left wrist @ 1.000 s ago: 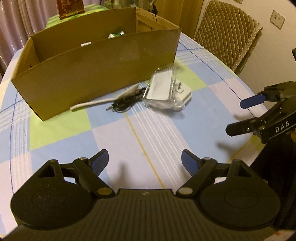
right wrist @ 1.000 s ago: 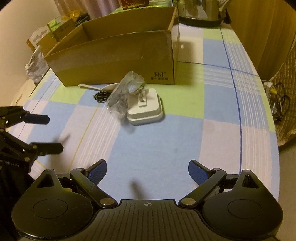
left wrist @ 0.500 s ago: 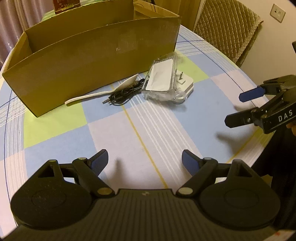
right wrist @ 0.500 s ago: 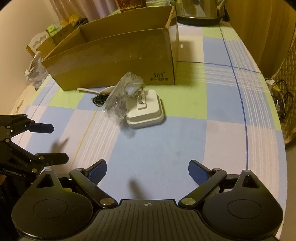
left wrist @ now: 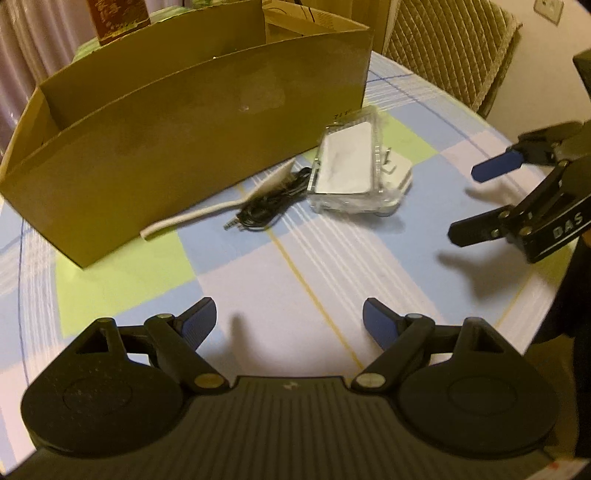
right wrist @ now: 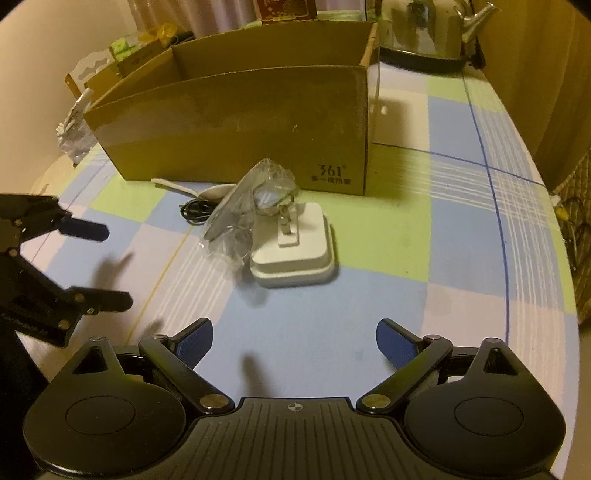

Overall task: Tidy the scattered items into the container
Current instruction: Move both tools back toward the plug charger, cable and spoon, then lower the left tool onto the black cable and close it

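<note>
While both tongs, left (left wrist: 289, 320) and right (right wrist: 294, 339), hang apart, nothing is gripped; next comes reaching the charger (right wrist: 295, 249) near the box (right wrist: 236, 122).

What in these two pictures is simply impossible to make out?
- Inside of the brown cardboard box: its tall front wall hides the floor in both views.
- Contents of the clear crinkled plastic packet: glare, right view.
- Small print under "361": too small.
- Steel kettle: cut off by the top edge.
</note>
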`<state>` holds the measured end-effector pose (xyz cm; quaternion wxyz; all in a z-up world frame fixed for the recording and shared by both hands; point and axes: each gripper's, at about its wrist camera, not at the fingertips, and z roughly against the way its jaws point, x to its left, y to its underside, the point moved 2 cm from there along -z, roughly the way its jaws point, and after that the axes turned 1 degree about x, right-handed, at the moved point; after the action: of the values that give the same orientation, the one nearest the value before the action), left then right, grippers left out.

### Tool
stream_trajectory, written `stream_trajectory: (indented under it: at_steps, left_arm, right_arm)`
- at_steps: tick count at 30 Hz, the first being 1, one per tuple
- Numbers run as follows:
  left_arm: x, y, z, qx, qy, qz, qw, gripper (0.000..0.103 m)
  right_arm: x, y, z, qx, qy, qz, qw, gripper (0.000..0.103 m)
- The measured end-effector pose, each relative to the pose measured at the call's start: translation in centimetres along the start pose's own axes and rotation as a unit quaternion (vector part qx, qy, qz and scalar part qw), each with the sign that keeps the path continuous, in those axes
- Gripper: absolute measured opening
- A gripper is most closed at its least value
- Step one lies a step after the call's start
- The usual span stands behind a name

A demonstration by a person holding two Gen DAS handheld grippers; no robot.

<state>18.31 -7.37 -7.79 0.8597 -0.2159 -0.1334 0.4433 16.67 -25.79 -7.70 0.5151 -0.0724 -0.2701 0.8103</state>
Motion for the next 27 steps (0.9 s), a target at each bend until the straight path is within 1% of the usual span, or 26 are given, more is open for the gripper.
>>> stream_trajectory:
  at_steps: [3,5,8,11,13,16,20,24,27]
  left_arm:
    - [0.5,-0.6,-0.6,-0.001,-0.008,-0.029,0.9995,0.083]
    - [0.7,-1.2,-1.0,-0.009,-0.011,-0.052,0.9985,0.083]
    - [0.9,-2.1,-1.5,-0.028,0.004,-0.095,0.9951,0.083]
    - [0.8,-3.0,-2.4,-0.034,0.005,-0.132,0.9907,0.083]
    - [1.0,-3.7,-3.0,-0.041,0.008,-0.141,0.9892,0.083]
    - [1.3,-4.5,-3.9,-0.044,0.026,-0.147,0.9878,0.083]
    - [1.0,-4.8,-5.0,-0.044,0.035,-0.169,0.984,0.083]
    - [0.8,-4.9,-5.7,-0.048,0.045,-0.18,0.9814,0.083]
    - [0.8,-5.0,-6.1,-0.037,0.053,-0.177,0.9822,0.08]
  right_arm:
    - [-0.1,-0.3,-0.4,-0.007,-0.001,0.01,1.0,0.093]
    - [-0.1,-0.4,-0.6,-0.01,-0.002,0.017,1.0,0.093]
    - [-0.2,-0.5,-1.0,-0.014,-0.004,0.024,1.0,0.093]
    - [-0.3,-0.6,-1.4,-0.015,-0.001,0.027,1.0,0.093]
    - [-0.6,-0.7,-1.6,-0.015,-0.004,0.025,1.0,0.093]
    - [-0.9,-0.8,-1.7,-0.02,-0.005,0.023,1.0,0.093]
    - [-1.2,-1.0,-2.0,-0.024,-0.006,0.025,0.999,0.093]
    - [-1.7,-1.1,-2.5,-0.023,-0.007,0.018,1.0,0.093]
    - [-1.9,-1.1,-2.6,-0.024,-0.007,0.018,1.0,0.093]
